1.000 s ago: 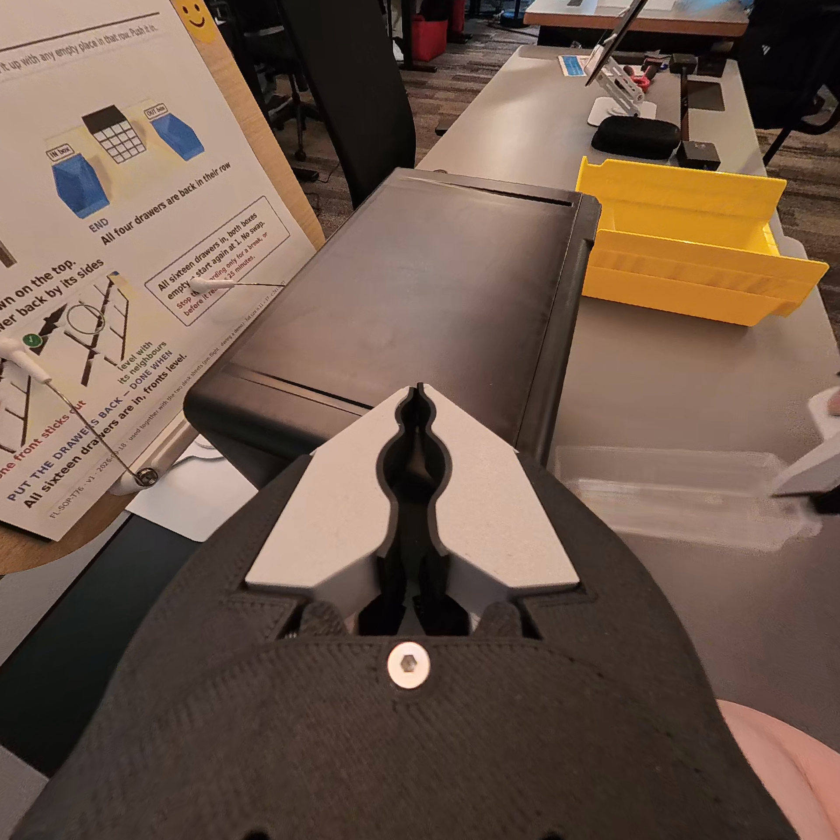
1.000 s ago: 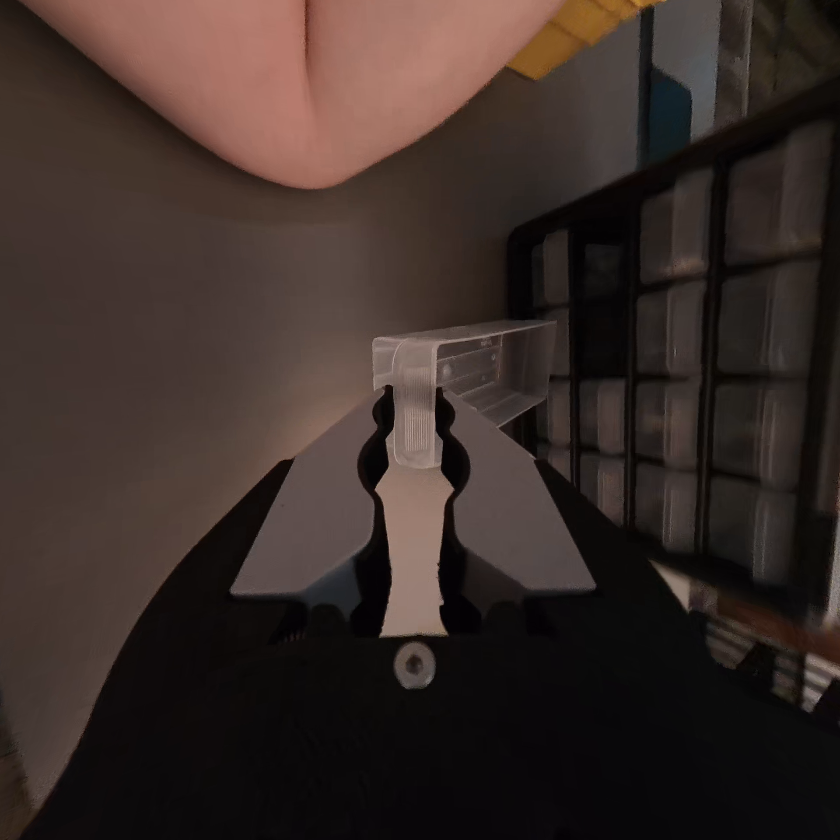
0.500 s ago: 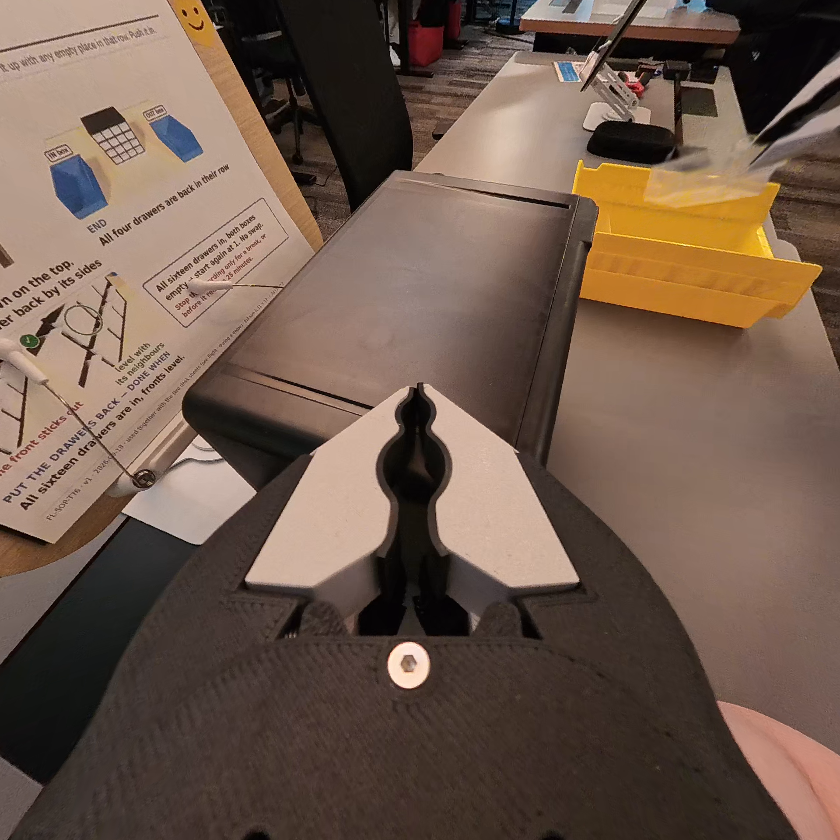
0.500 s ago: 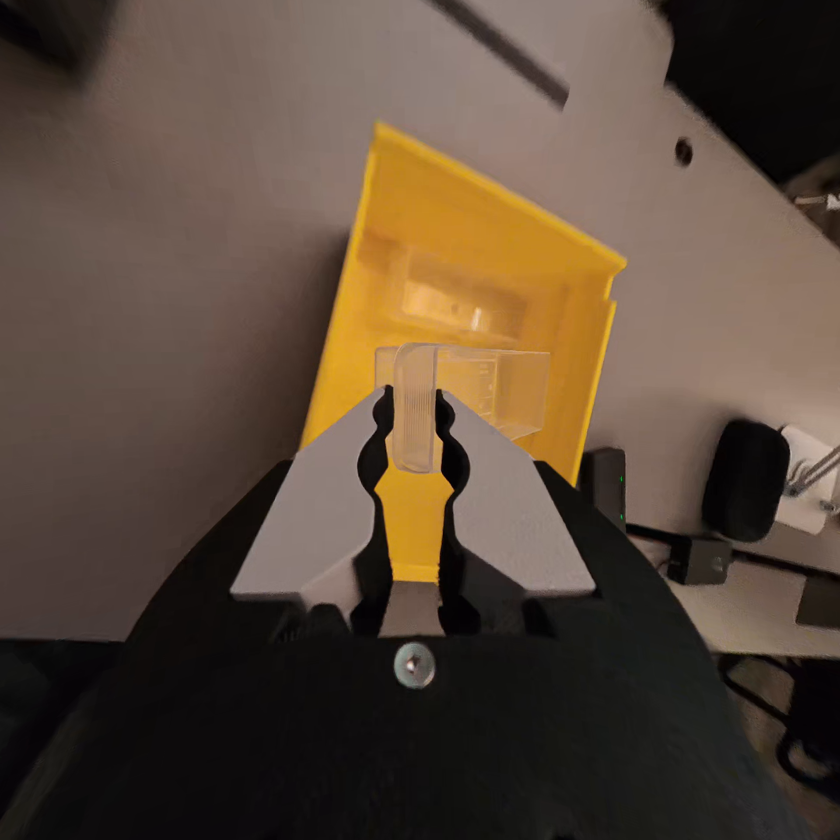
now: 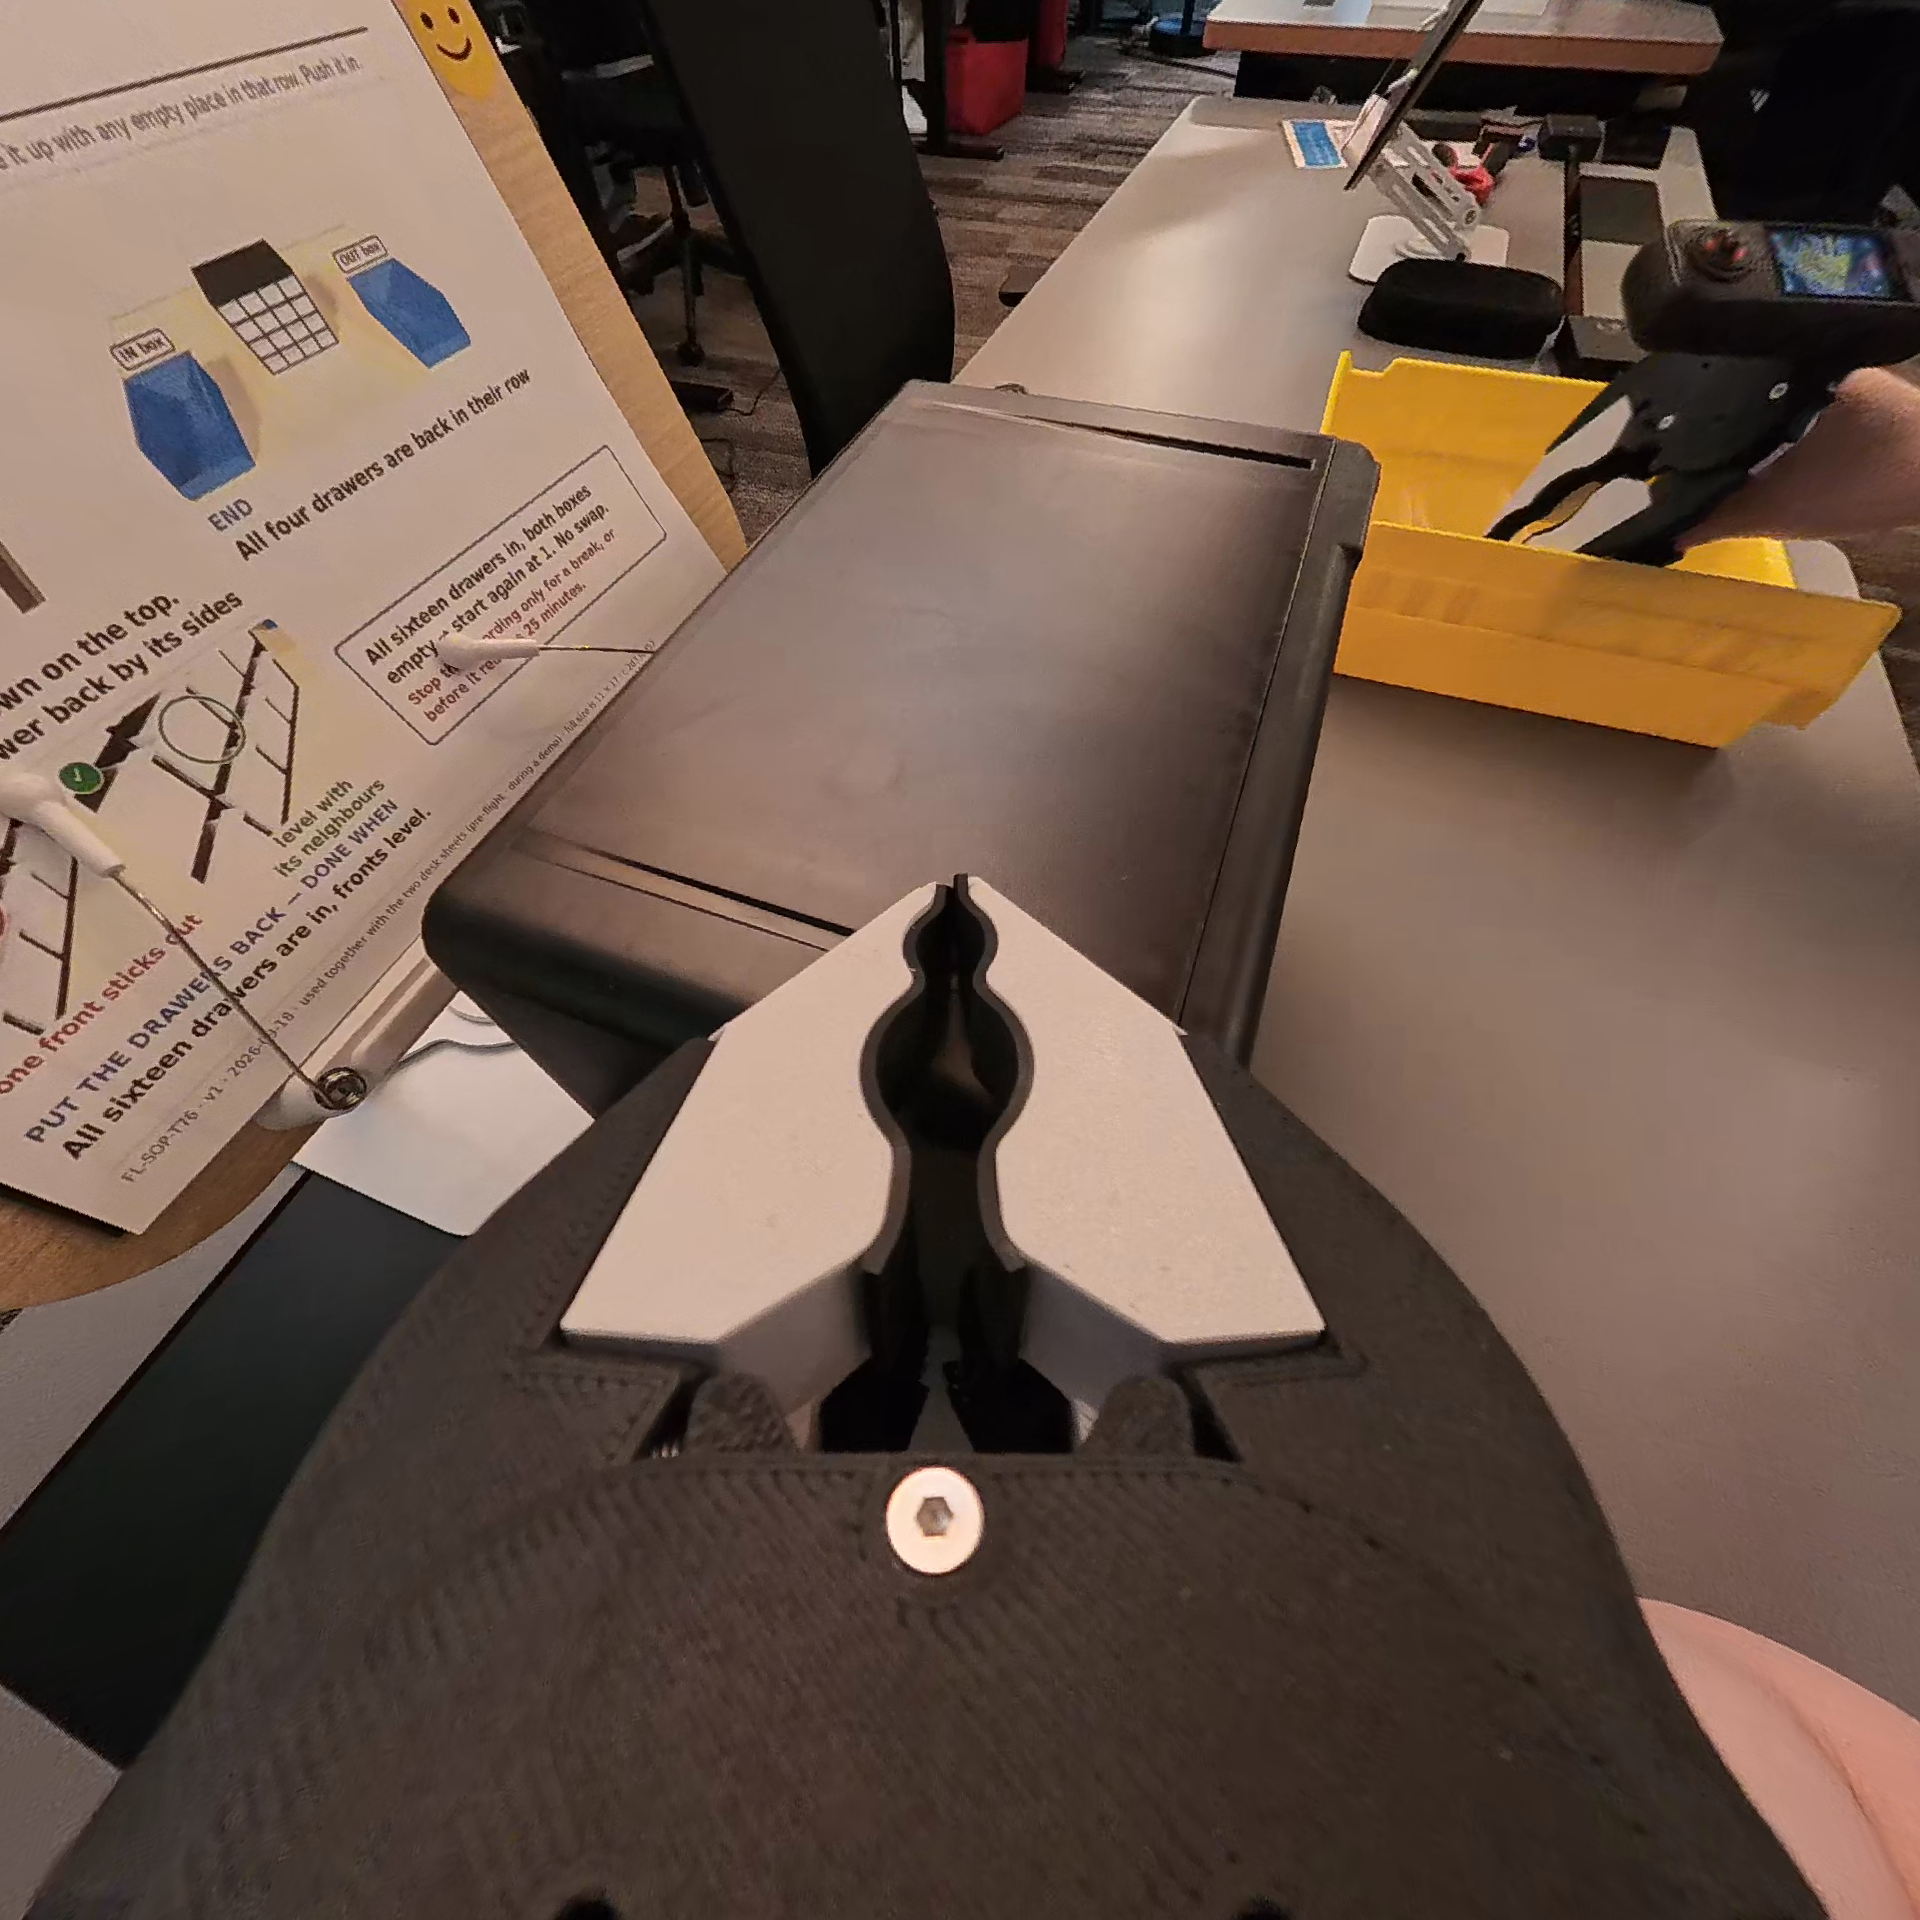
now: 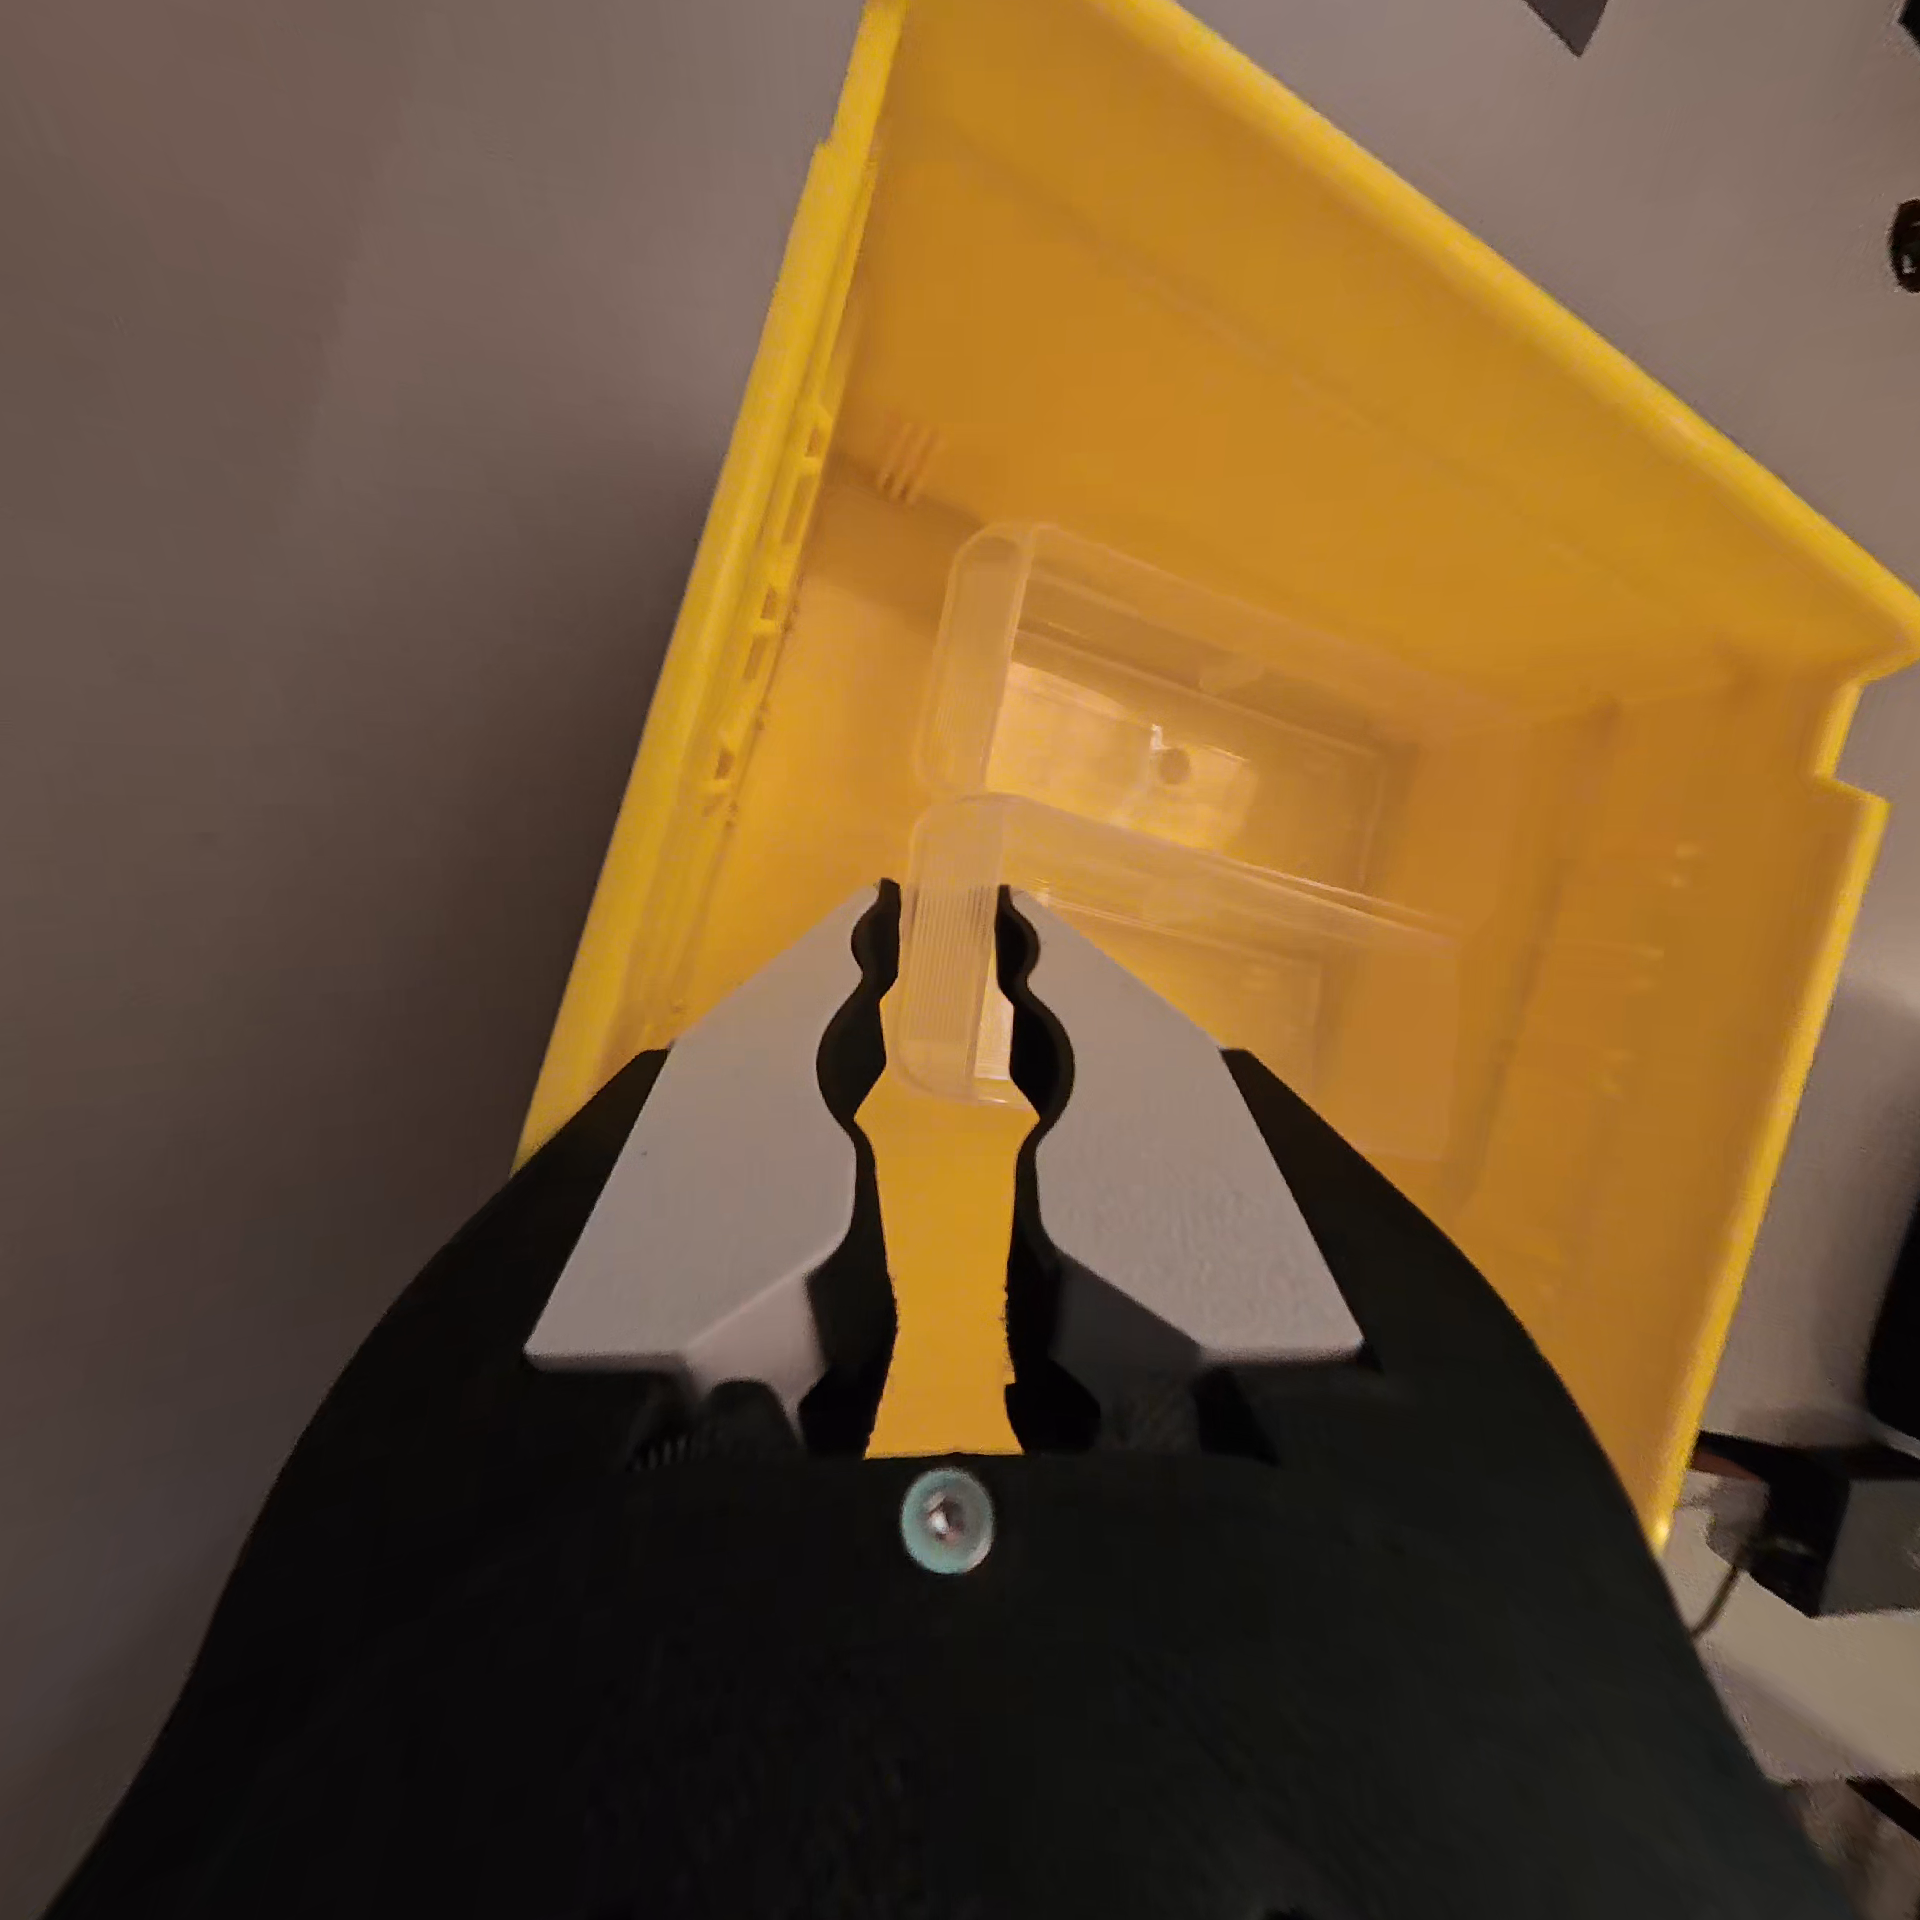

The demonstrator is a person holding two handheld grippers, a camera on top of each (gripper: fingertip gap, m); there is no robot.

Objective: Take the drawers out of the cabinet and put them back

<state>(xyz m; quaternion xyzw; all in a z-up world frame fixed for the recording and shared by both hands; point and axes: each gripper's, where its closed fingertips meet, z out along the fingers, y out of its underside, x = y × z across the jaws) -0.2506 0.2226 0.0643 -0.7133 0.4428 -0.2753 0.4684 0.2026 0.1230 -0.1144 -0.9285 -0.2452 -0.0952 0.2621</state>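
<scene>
A second drawer goes down into the yellow bin, early in the removal stage

The black cabinet lies flat just ahead of the left gripper, whose fingers are pressed together on nothing, with the yellow bin beyond to its right; the right gripper, reaching down into that yellow bin, pinches a clear drawer by its front handle tab, held just above another clear drawer that already rests on the bin floor, so by these views one drawer looks to be out and a second is about to be released, with the rest of the removals and every return seemingly yet to come
</scene>
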